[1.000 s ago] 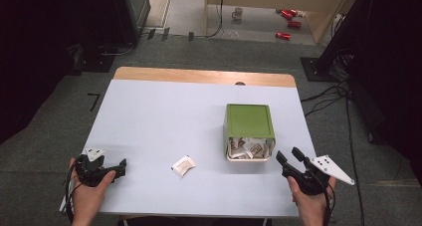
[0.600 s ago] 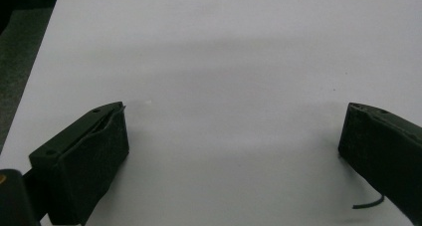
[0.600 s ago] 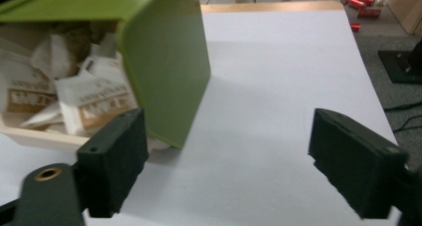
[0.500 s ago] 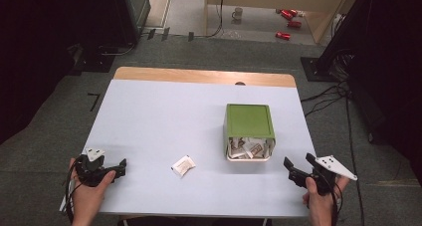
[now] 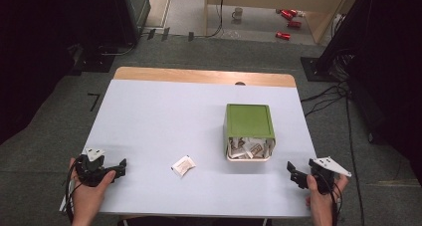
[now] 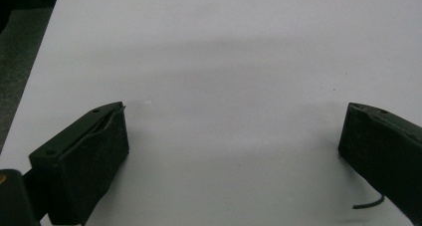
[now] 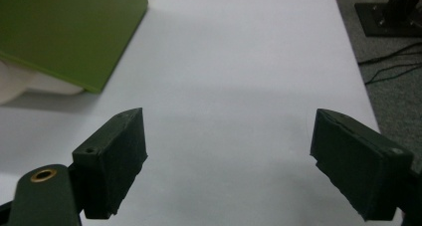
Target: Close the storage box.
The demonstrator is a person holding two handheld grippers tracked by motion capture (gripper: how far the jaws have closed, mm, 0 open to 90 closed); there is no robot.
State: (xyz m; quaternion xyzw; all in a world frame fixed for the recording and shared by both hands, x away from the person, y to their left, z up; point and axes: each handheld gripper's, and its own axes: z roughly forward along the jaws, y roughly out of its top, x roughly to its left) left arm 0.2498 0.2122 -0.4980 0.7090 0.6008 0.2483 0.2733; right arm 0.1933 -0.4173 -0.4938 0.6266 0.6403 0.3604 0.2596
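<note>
A green box [image 5: 249,120] lies on its side on the white table [image 5: 164,116], its open end toward me with several small packets [image 5: 249,149] showing inside. One loose white packet [image 5: 183,165] lies on the table to its left. My left gripper [image 5: 121,167] rests at the front left corner, open, with bare table between its fingers [image 6: 94,151]. My right gripper [image 5: 292,172] sits at the front right corner, open and holding nothing. In the right gripper view the green box [image 7: 64,32] stands to the upper left of the gripper [image 7: 229,161].
The table's far edge is a wooden strip [image 5: 204,76]. Cables [image 5: 328,94] run over the grey floor on the right. Farther back, a mug [image 5: 238,12] and red cans [image 5: 288,18] lie on the floor. Dark equipment stands at both sides.
My right gripper has drawn back toward the front edge and slightly right. The left gripper, the box and the loose packet have stayed where they were.
</note>
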